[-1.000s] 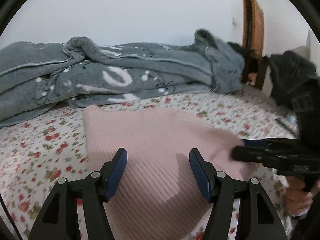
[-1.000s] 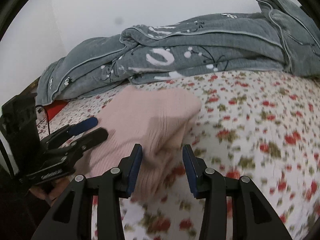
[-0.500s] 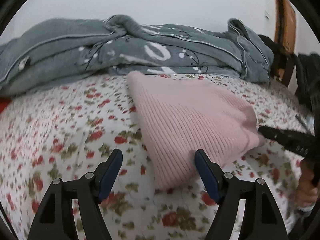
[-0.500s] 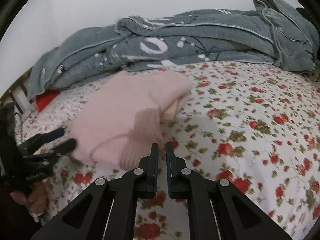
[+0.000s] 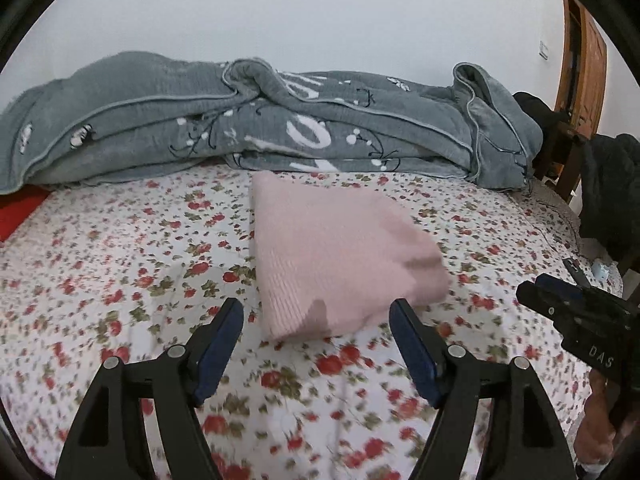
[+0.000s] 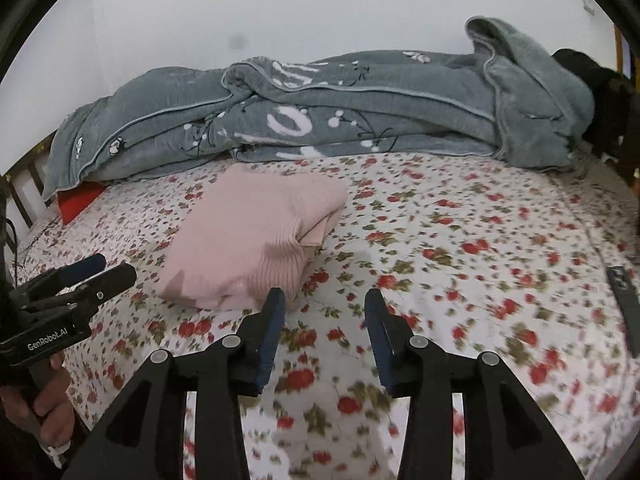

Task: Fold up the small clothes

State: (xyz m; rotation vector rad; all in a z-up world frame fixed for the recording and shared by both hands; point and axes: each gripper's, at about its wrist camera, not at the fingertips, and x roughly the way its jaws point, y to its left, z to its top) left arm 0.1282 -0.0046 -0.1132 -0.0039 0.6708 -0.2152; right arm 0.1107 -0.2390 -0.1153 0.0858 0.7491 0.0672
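I read the fold as finished: the pink knit top (image 5: 336,256) lies as a compact folded bundle on the bed's floral sheet (image 5: 120,280), toward the middle of the mattress and just short of the grey blanket (image 5: 280,120) heaped along the far edge by the wall. My left gripper (image 5: 316,344) hangs over the near part of the bed with its jaws wide and nothing between them — the bundle's near edge sits beyond the tips, untouched. My right gripper (image 6: 324,328) has its jaws opening, also empty, the top off to its left. Both appear clear of the cloth so the fold is not dragged. Plain white wall behind; a wooden door (image 5: 580,60) stands beyond the bed's right edge.
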